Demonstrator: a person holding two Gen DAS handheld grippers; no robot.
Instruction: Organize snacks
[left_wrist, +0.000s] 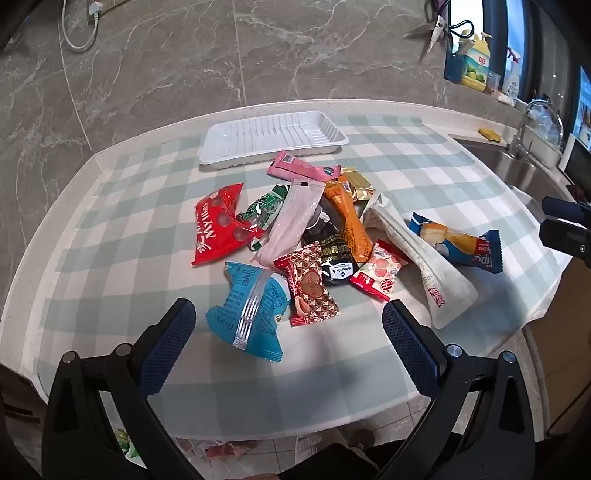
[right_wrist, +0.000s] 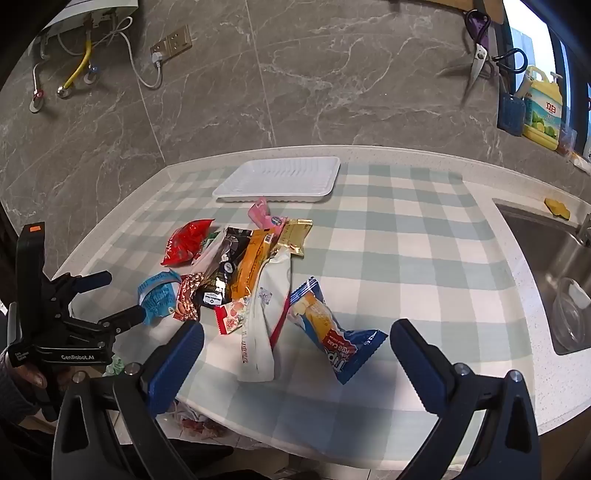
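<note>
Nothing has been sorted yet, as far as can be judged: the white ribbed plastic tray (left_wrist: 273, 136) at the far side of the green-and-white checked tablecloth (left_wrist: 424, 158) holds no snack, and every packet lies in one loose heap on the cloth just in front of the tray, so the whole job is left. The left gripper (left_wrist: 288, 317) hangs above the near edge of the heap with its blue-padded fingers spread wide and nothing between them; the right gripper (right_wrist: 295, 336) does the same on the heap's right side, spread and empty. About twelve packets can be counted, though overlaps make that uncertain. Nearest the tray lie one pink flat wrapper (left_wrist: 303, 168) and one gold foil packet (left_wrist: 358, 182). Further from the tray are one red crinkled bag with round sweets printed on it (left_wrist: 218, 229), one green wrapper (left_wrist: 264, 208), one long pale pink sachet (left_wrist: 291, 221), one orange stick packet (left_wrist: 347, 218) and one dark packet with a white label (left_wrist: 334, 258). Furthest from the tray are one light blue crimped packet (left_wrist: 247, 306), one red-and-brown patterned sweet wrapper (left_wrist: 310, 284), one small red-and-white sweet with peach print (left_wrist: 378, 271), one long white pouch (left_wrist: 417, 254) and one blue-and-yellow cake wrapper (left_wrist: 458, 240), which lies slightly apart from the heap. There is one tray and two grippers.
</note>
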